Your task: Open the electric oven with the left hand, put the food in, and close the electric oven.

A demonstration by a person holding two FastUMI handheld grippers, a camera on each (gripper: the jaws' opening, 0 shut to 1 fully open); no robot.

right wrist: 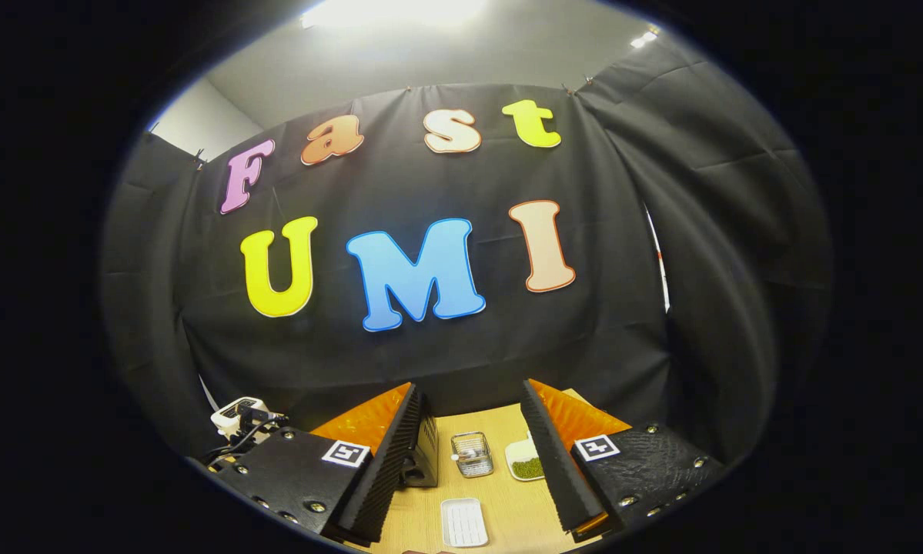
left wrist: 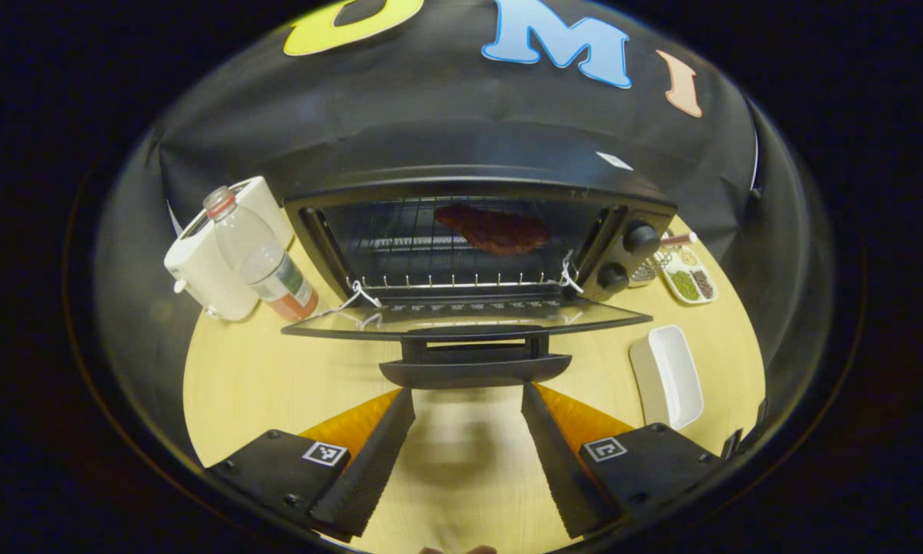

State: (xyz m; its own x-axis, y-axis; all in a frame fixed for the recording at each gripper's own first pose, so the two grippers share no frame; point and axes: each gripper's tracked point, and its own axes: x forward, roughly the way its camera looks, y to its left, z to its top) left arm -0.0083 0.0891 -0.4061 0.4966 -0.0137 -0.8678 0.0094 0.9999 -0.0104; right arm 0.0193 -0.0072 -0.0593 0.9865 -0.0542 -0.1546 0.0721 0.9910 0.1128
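Note:
In the left gripper view the black electric oven [left wrist: 630,211] stands at the back of the wooden table with its glass door [left wrist: 461,317] folded down flat. A dark red piece of food [left wrist: 493,229] lies on the wire rack inside. The door's black handle [left wrist: 475,369] sits just beyond my left gripper [left wrist: 467,400], which is open and holds nothing; its fingertips flank the handle's near edge. My right gripper [right wrist: 470,400] is open and empty in the right gripper view, raised over the table, with a corner of the oven [right wrist: 424,450] behind its left finger.
Left of the oven stand a clear bottle [left wrist: 261,258] and a white appliance [left wrist: 215,261]. An empty white dish [left wrist: 667,375] lies to the right, and a small tray of seasonings [left wrist: 690,281] sits beside the oven's knobs [left wrist: 640,238]. A wire basket [right wrist: 471,452] rests on the table.

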